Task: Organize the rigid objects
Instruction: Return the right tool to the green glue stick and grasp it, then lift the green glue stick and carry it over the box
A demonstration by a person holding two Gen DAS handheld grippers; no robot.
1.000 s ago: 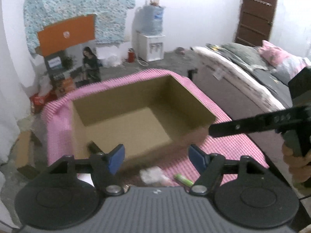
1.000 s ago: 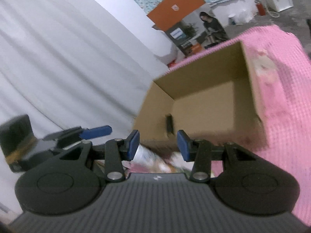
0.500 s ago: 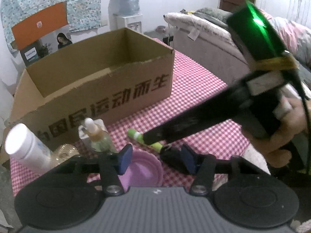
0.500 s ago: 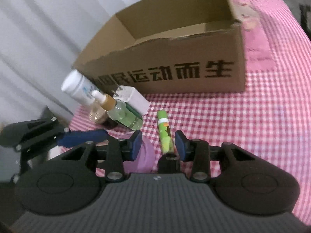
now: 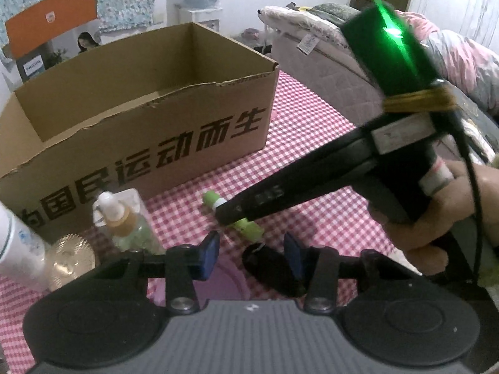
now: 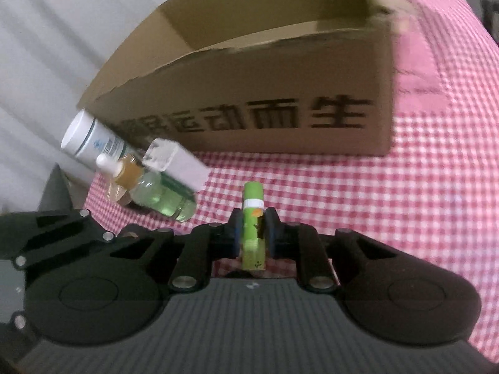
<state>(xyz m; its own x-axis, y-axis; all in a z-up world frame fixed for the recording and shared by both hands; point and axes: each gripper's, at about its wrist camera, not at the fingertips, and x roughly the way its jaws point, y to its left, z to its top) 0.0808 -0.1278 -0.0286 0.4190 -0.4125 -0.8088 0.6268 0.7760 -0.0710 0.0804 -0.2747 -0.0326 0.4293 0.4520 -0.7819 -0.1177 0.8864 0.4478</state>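
While the right tongs (image 6: pixel 253 233) pinch a green lip-balm tube (image 6: pixel 253 218) between their blue pads, the tube lies on the pink-checked worktop (image 6: pixel 436 187) in front of an open cardboard box (image 6: pixel 280 93) printed with dark Chinese characters. Beside the tube, a clear dropper bottle of pale green liquid (image 6: pixel 156 193), a small white carton (image 6: pixel 177 163) and a white cylindrical bottle (image 6: pixel 90 141) cluster near the box's left corner. Held apart and gripping nothing, the left tongs (image 5: pixel 251 254) hover over a purple lid (image 5: pixel 218 283) and a dark object (image 5: pixel 271 268) that cannot be identified.
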